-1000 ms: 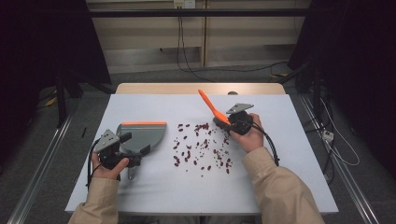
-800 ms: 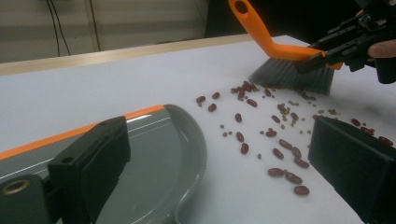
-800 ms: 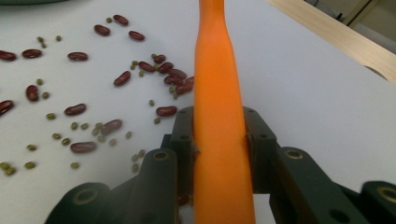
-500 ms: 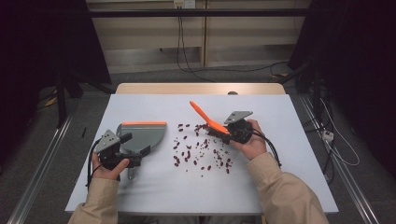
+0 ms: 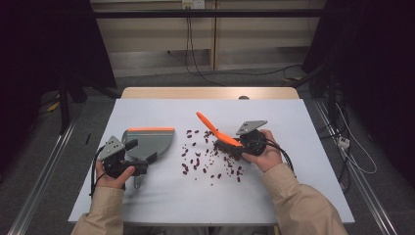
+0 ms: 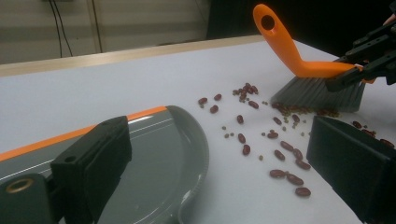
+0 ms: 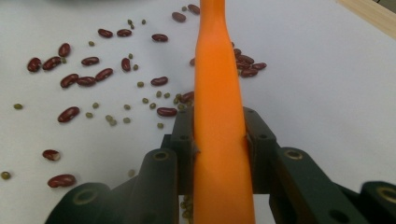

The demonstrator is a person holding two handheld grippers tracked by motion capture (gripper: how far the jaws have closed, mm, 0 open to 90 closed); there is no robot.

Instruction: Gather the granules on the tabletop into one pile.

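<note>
Now right gripper (image 5: 234, 147) clamped on brush (image 5: 218, 132) amid beans (image 5: 205, 161).

Even overhead light falls on the white table (image 5: 161, 205), while the room toward nine and three o'clock sinks into darkness. Shadows stay soft. Both gripper views are slightly grainy (nearest jaws blurred).
</note>
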